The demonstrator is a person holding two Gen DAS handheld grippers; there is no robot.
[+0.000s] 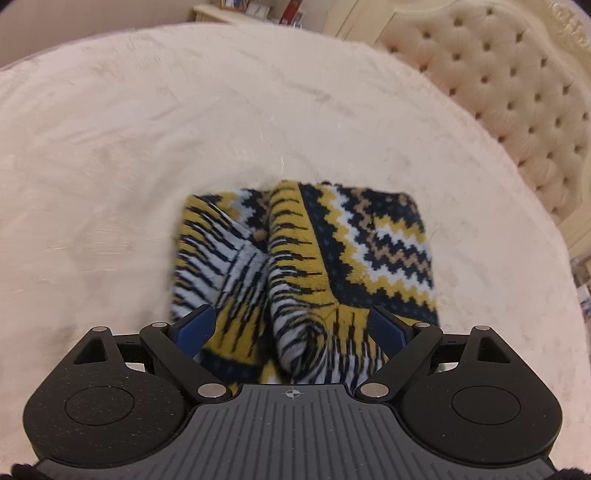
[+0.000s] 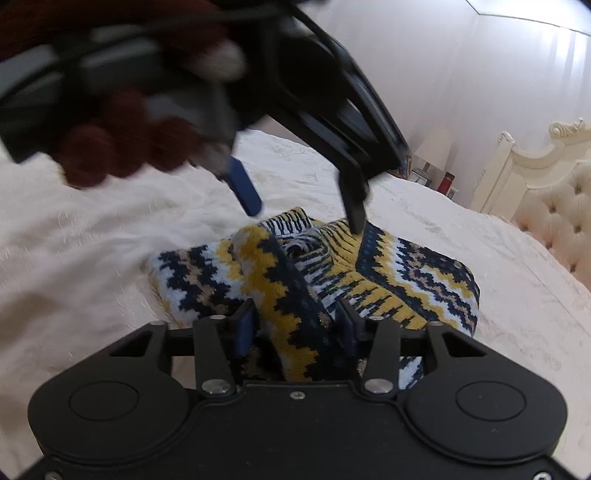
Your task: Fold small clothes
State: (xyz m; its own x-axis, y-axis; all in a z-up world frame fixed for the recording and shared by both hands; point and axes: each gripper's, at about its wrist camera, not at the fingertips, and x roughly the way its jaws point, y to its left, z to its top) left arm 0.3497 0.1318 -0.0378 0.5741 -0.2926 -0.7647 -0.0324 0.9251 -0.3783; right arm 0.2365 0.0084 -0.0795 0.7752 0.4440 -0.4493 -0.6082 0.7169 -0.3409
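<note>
A small knit garment (image 1: 369, 240) with yellow, navy and white zigzags lies crumpled on a cream bed (image 1: 147, 147). My left gripper (image 1: 291, 325) hangs over its near edge, open wide, with a rolled striped fold between the blue pads and clear of both. In the right wrist view the same garment (image 2: 406, 280) lies ahead. My right gripper (image 2: 295, 317) has a raised zigzag band filling the gap between its pads and touching both. The left gripper (image 2: 303, 218) hovers above the far side of the garment, fingertips pointing down, held by a hand in a dark red glove (image 2: 110, 155).
The cream bedspread (image 2: 92, 240) spreads wide around the garment. A tufted cream headboard (image 1: 498, 92) runs along the right, also seen as the headboard (image 2: 561, 221). A nightstand with a lamp (image 2: 432, 155) stands beyond the bed. A shelf with small items (image 1: 258, 11) is at the far wall.
</note>
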